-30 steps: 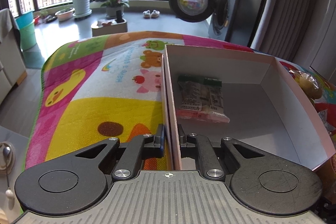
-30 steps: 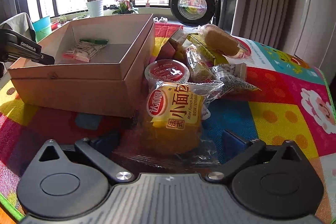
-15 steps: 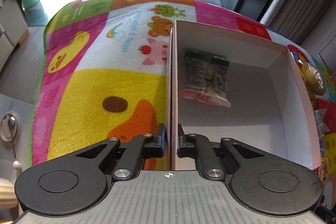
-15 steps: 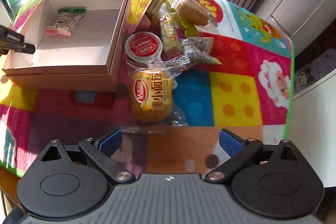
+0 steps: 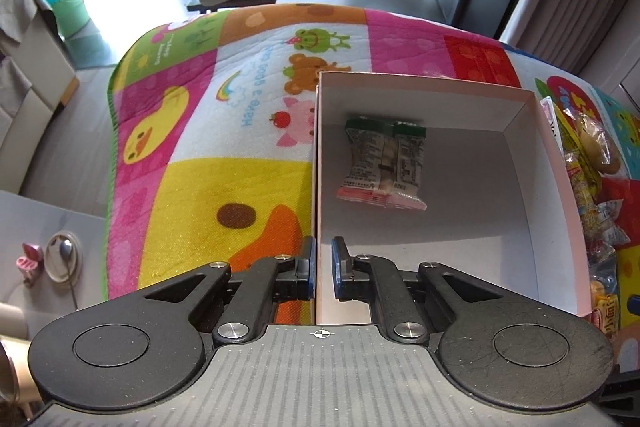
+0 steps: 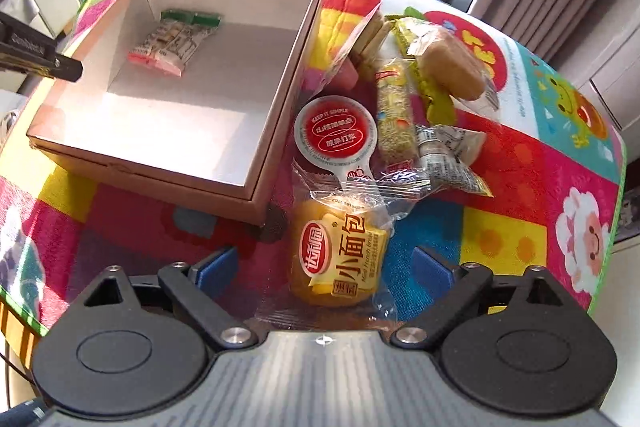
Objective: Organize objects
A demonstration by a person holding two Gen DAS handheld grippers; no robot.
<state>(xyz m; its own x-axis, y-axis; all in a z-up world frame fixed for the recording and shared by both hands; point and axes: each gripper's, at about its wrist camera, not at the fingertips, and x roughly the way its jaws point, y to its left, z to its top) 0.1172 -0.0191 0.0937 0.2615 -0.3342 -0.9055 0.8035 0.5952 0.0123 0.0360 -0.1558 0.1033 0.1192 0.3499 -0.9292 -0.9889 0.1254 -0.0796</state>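
The left gripper point(image 5: 323, 269) has its fingers drawn narrow about the near left wall of the box point(image 5: 558, 163), one blue pad outside the wall and one inside; the outer pad lies against the card, while the inner one shows a thin gap, so a firm clamp cannot be told for sure; the box is open-topped, white inside, and sits on a bright cartoon mat point(image 5: 208, 131); a snack pack point(image 5: 382, 163) with a green top and pink bottom edge lies flat on the box floor toward the far left corner; the right gripper point(image 6: 324, 269) hovers with fingers spread wide and holds nothing; between them, lower down on the mat, lies a yellow bread packet point(image 6: 340, 259) in clear wrap, just beside the near right corner of the box; beyond it sit a red-lidded cup point(image 6: 335, 133), a long cereal bar point(image 6: 394, 113), a bun point(image 6: 450, 67) in clear wrap and a small grey sachet point(image 6: 450, 155), crowded together and touching, all outside the box along its right wall.
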